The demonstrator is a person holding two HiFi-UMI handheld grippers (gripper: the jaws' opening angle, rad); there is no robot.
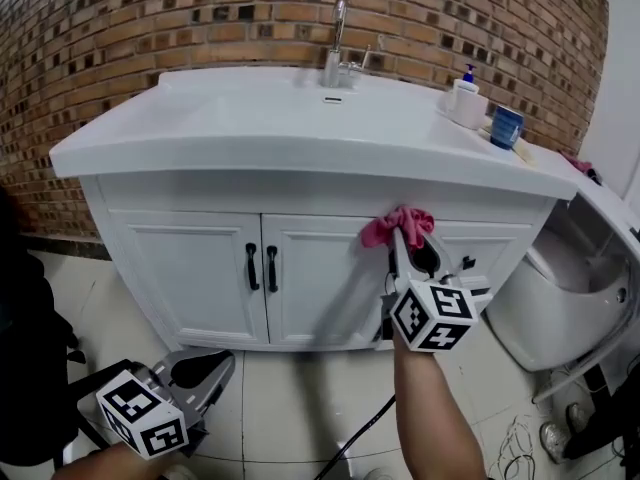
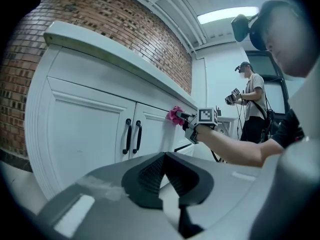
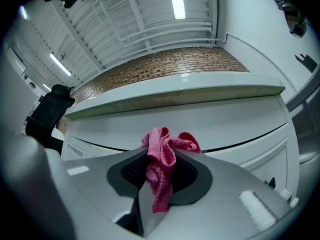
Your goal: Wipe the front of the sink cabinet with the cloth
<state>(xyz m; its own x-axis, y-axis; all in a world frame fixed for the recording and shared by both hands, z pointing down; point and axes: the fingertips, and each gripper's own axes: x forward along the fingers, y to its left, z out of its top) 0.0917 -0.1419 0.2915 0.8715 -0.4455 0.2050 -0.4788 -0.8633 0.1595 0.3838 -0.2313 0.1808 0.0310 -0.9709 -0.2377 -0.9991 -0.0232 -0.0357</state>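
The white sink cabinet point(image 1: 200, 278) has two doors with black handles point(image 1: 261, 267). My right gripper point(image 1: 402, 236) is shut on a pink cloth point(image 1: 396, 223) and holds it against the cabinet front, at the top of the panel right of the doors, just under the counter edge. In the right gripper view the cloth point(image 3: 162, 164) bunches between the jaws in front of the cabinet's top rail point(image 3: 200, 129). The left gripper point(image 1: 205, 373) hangs low at the lower left, away from the cabinet, jaws shut with nothing in them. From the left gripper view the cloth point(image 2: 175, 115) and right gripper point(image 2: 186, 117) show against the cabinet.
A faucet point(image 1: 338, 43), a soap bottle point(image 1: 465, 93) and a blue cup point(image 1: 506, 126) stand on the counter point(image 1: 250, 118). A white toilet point(image 1: 570, 288) sits right of the cabinet. A black cable point(image 1: 365, 433) lies on the tiled floor. Another person point(image 2: 250, 99) stands farther off.
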